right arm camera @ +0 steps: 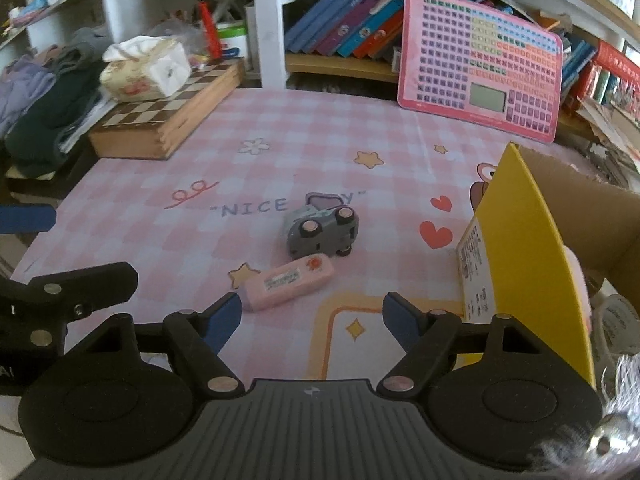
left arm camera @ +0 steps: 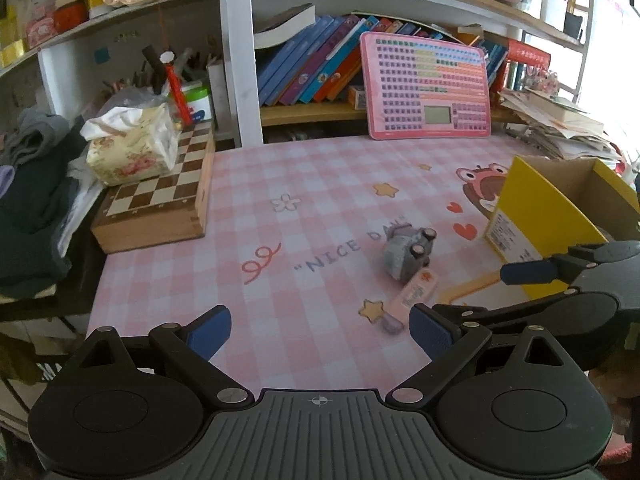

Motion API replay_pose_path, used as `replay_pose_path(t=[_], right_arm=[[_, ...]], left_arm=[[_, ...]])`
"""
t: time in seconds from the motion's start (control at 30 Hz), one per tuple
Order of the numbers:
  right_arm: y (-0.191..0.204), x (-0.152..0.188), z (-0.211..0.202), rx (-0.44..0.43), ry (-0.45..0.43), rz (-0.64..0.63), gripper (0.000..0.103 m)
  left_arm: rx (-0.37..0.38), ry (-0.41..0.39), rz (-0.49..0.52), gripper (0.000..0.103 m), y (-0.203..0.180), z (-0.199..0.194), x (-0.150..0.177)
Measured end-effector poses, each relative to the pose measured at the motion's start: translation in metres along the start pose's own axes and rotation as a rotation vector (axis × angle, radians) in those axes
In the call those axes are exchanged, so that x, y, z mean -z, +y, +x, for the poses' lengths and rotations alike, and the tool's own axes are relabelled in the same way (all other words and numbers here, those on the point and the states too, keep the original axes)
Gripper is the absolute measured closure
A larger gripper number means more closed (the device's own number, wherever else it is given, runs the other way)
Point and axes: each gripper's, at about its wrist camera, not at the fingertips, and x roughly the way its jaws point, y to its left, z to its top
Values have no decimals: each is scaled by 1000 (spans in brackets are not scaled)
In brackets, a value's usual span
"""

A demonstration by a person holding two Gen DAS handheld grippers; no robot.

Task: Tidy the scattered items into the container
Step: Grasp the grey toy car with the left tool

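The left tool point(left arm camera: 320, 330) was spread wide, its two blue-padded fingers well apart, with nothing between them and nothing touching the pads; it hung above the pink checked mat point(left arm camera: 280, 240) that covered the desk. The right tool point(right arm camera: 312, 318) was likewise wide open and held nothing, poised over the mat just short of the pink case point(right arm camera: 288, 282). In the left wrist view the right tool showed at the right edge, its blue finger beside the yellow wall of the box.

Two scattered items lay on the mat. One was a grey toy car point(right arm camera: 320, 232), tipped on its side so that its wheels faced up and outward. The other was the single pink case, oblong, lying flat just in front of the car and near it; whether they touched could not be told. Both sat close to the words "NICE DAY" printed on the mat.

One container, a cardboard box point(right arm camera: 528, 248) with yellow outer walls and a white label, stood to the right of both items, near them but apart. Something pale pink and some white objects showed past the box's wall at the right edge of the right wrist view, too blurred to name.

Further out, one wooden chessboard box point(left arm camera: 160, 200) stood at the mat's left edge with one floral tissue pack point(left arm camera: 132, 148) on top. One pink keyboard toy point(left arm camera: 428, 88) leaned against a shelf of books.
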Motion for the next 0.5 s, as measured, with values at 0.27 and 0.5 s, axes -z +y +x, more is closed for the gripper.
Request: replay_pose_path(t=[0.27,0.5], right_arm=[[-8,-10,26,0,47,24,29],[-10,-3,35,-44,97,47,30]], left_arm=[[9,26,5,6,2,25,-15],[32,41,32,7,-4,41,-23]])
